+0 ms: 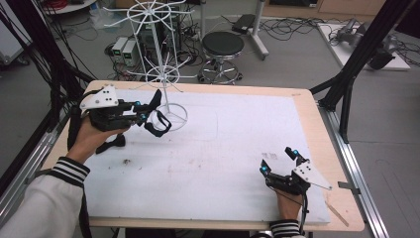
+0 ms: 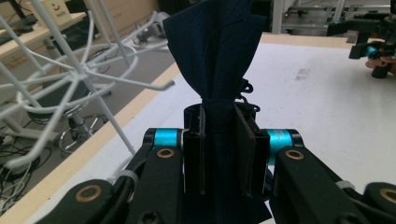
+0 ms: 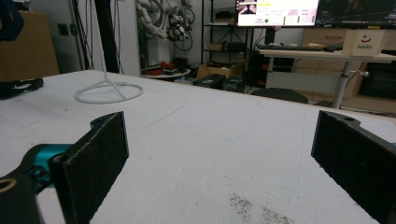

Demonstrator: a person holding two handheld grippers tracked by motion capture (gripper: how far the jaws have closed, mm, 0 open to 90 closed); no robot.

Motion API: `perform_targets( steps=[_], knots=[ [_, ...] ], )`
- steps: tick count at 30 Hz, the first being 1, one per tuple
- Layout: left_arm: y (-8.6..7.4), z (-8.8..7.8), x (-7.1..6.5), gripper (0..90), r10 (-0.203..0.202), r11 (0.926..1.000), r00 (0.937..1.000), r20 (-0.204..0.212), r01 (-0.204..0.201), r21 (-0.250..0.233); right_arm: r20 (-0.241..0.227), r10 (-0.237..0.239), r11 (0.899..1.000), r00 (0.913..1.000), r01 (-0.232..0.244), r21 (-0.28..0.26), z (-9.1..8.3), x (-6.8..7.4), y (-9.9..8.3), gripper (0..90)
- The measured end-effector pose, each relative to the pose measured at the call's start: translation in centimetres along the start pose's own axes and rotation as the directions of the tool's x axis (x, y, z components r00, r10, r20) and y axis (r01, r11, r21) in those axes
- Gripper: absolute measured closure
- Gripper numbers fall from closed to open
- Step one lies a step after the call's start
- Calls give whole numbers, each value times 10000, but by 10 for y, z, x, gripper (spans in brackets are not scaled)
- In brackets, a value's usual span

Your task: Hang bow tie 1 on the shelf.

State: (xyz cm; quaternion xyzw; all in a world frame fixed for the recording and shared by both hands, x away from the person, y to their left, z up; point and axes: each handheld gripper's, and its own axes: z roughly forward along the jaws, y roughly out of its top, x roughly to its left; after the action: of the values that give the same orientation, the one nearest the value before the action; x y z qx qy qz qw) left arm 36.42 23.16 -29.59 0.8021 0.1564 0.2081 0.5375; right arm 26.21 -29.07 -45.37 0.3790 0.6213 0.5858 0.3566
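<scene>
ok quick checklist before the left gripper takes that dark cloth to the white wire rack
1. Left gripper grip on the dark cloth: ok, jaws shut on a bunched fold.
2. Cloth clear of the table: cannot tell, its lower end hangs as a loop near the white mat.
3. Wire rack upright on its ring base: ok.
4. Rack arm near the cloth: ok, a hooked arm lies just to the side.
5. Right gripper out of the way: ok, open, resting at the near right of the table.
</scene>
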Motion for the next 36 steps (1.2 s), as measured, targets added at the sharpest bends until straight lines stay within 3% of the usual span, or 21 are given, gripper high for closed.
perform_targets(
  steps=[12,36],
  knots=[
    [16,-6,6,743,103,9996,9994,-328,-112,-257,-11,6,10000,10000,-6,-6,0,0,0,33],
    [32,3,22,742,46,9997,9920,-1259,-14,256,-33,34,10000,10000,-34,-8,0,0,0,33]
  ],
)
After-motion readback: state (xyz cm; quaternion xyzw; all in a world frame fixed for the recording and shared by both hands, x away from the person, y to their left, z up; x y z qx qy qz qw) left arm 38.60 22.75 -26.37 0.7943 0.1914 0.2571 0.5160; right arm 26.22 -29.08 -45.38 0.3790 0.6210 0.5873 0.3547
